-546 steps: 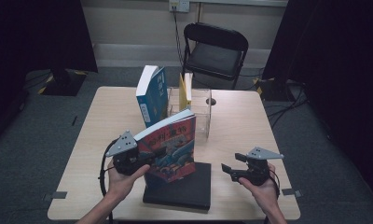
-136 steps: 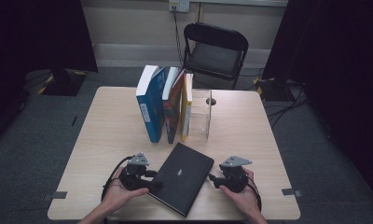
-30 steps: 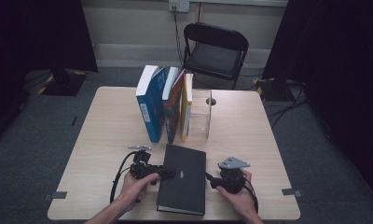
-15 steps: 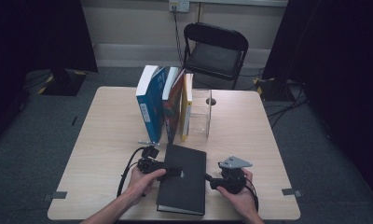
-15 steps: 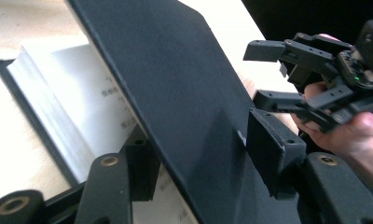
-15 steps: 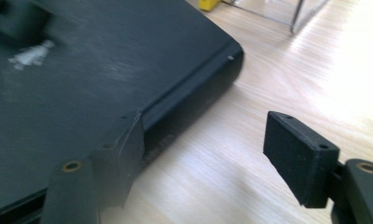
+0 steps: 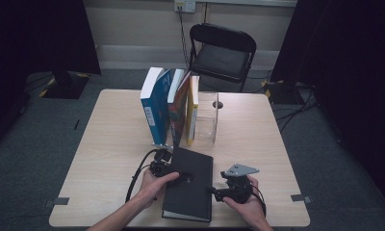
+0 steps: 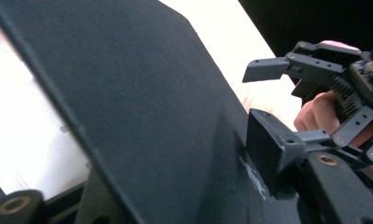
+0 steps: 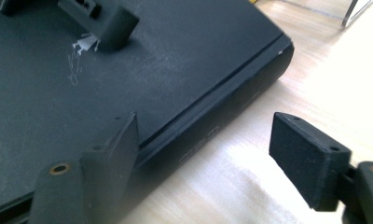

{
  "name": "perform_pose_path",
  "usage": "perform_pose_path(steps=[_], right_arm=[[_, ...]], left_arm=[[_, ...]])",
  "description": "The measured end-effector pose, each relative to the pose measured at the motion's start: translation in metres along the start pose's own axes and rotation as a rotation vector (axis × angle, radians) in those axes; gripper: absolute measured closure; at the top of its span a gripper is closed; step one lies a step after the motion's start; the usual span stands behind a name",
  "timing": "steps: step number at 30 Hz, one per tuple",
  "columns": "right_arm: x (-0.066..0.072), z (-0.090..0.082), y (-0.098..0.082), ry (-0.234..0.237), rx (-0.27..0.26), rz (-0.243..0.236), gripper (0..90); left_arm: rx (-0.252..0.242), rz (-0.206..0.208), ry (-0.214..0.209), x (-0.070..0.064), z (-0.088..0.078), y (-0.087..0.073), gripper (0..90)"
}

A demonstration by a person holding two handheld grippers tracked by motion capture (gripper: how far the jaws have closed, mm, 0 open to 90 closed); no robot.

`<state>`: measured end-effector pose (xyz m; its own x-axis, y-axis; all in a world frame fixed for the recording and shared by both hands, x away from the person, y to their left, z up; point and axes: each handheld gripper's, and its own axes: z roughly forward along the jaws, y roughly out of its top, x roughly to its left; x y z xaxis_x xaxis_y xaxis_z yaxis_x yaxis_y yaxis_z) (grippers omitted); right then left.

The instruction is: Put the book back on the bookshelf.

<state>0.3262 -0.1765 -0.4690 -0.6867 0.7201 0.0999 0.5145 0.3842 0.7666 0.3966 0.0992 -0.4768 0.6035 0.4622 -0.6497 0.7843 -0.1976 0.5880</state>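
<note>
The black book lies flat between the left gripper and the right gripper, so neither can cross straight to the other. Just past the left gripper stand the blue book, the orange book and the yellow book, with the clear bookend beside them. They block the way forward. The bare table left of the left gripper is free. So is the table right of the right gripper.

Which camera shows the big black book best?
The high view: the whole black book lies flat on the table there. The left gripper view has its tilted cover up close, and the right gripper view one corner and spine.
</note>
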Motion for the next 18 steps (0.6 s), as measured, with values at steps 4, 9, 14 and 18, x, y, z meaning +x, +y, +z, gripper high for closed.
perform_pose_path(steps=[4, 9, 14, 18], right_arm=[[0.001, -0.001, -0.003, 0.004, -0.015, 0.006, 22.9], [0.004, -0.003, -0.001, 0.041, -0.038, 0.01, 18.7], [0.004, 0.004, -0.002, 0.07, -0.022, 0.027, 13.9], [0.002, 0.004, -0.001, 0.094, -0.024, 0.056, 13.2]], left_arm=[[0.0, -0.002, -0.013, 0.001, -0.001, 0.001, 53.0], [-0.005, 0.014, -0.006, -0.001, -0.002, 0.001, 54.8], [-0.015, 0.044, 0.008, -0.006, -0.004, 0.001, 55.3], [-0.025, 0.065, 0.02, -0.011, -0.006, 0.001, 55.9]])
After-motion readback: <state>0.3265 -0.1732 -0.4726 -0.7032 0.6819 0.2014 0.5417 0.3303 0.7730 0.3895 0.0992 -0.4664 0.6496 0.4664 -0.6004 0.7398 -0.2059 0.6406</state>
